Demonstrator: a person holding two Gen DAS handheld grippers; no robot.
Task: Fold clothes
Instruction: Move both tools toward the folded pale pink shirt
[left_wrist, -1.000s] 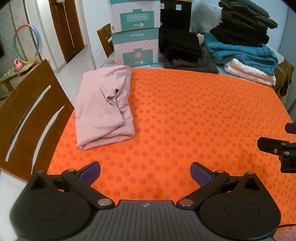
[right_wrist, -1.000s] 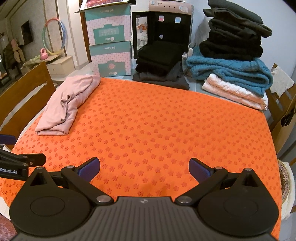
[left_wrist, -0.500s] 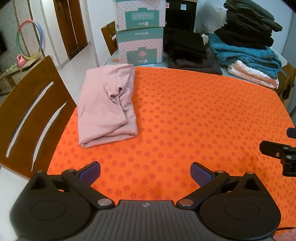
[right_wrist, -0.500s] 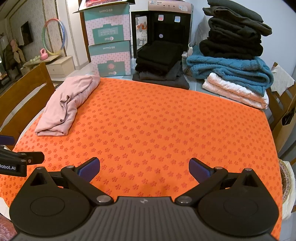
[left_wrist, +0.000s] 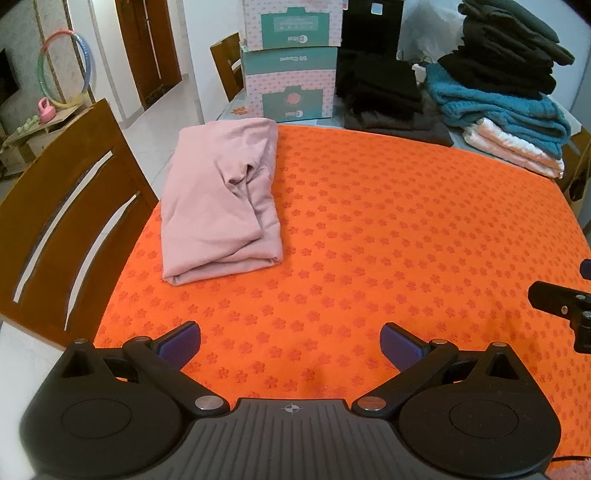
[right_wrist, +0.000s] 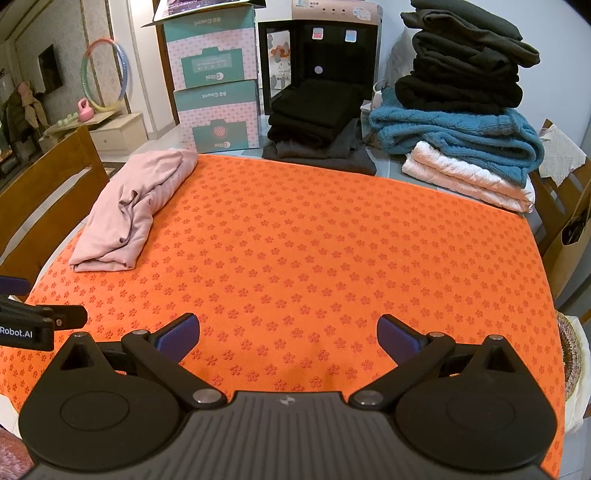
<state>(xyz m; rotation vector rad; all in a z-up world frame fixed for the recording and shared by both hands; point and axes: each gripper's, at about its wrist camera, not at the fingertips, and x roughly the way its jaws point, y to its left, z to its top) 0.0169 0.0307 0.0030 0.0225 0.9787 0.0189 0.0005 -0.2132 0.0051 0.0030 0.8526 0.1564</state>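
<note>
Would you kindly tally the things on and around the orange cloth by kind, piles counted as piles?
Pink folded garment: 1
Piles of folded clothes, the black one and the tall one with the teal sweater: 2
Teal and pink cartons, stacked: 2
Wooden chair at the table's left: 1
Total: 6

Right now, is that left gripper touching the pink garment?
Apart. In the left wrist view, the left gripper hangs open, and bare orange tablecloth shows between its fingers and the folded pink garment.
</note>
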